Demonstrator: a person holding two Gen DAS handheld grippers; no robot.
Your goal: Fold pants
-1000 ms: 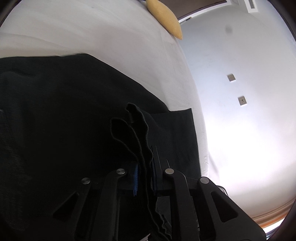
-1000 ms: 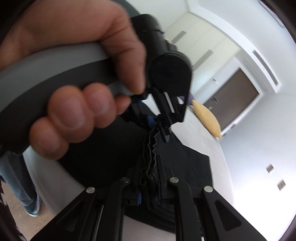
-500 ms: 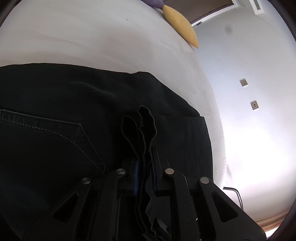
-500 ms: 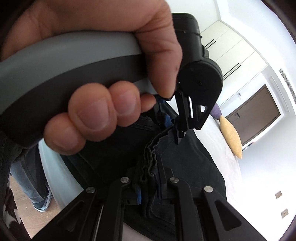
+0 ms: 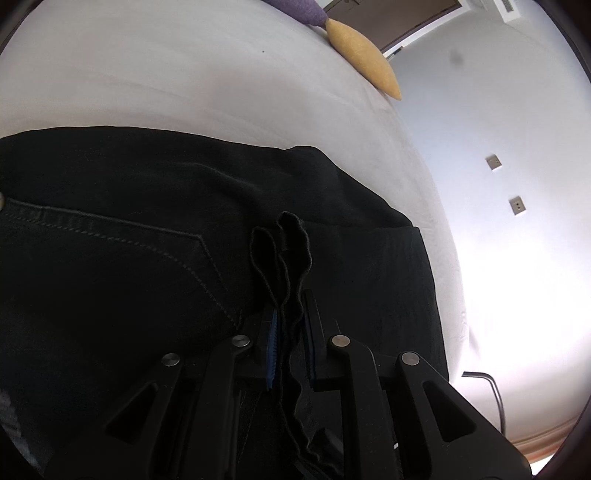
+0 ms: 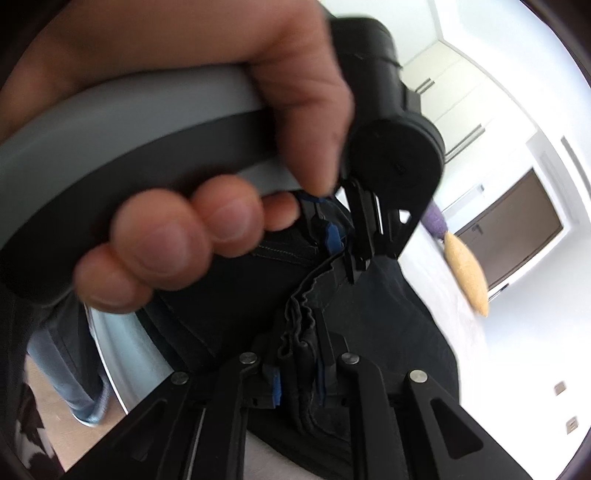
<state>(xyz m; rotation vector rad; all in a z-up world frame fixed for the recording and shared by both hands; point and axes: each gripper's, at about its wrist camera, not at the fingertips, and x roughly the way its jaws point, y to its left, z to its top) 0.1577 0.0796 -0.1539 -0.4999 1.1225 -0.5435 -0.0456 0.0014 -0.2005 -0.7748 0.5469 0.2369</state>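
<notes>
Black pants point(image 5: 129, 236) lie spread on a white bed point(image 5: 184, 74), a stitched back pocket showing at the left. My left gripper point(image 5: 290, 325) is shut on a bunched hem of the pants that sticks up between its fingers. My right gripper point(image 6: 299, 354) is shut on the same gathered black hem point(image 6: 303, 314). In the right wrist view the left gripper point(image 6: 343, 254) and the hand holding it point(image 6: 177, 192) fill the upper left, very close ahead. The pants point(image 6: 388, 317) lie beneath both.
A yellow cushion point(image 5: 364, 59) and a purple one point(image 5: 299, 7) lie at the bed's far end near a brown door point(image 6: 517, 229). A white wall with two sockets point(image 5: 517, 205) is at the right. A person's jeans leg point(image 6: 66, 376) stands on the floor.
Both grippers have carried the held hem across the pants toward the waist end; the back pocket has come into the left wrist view. The left gripper's hand has stayed close ahead of the right gripper.
</notes>
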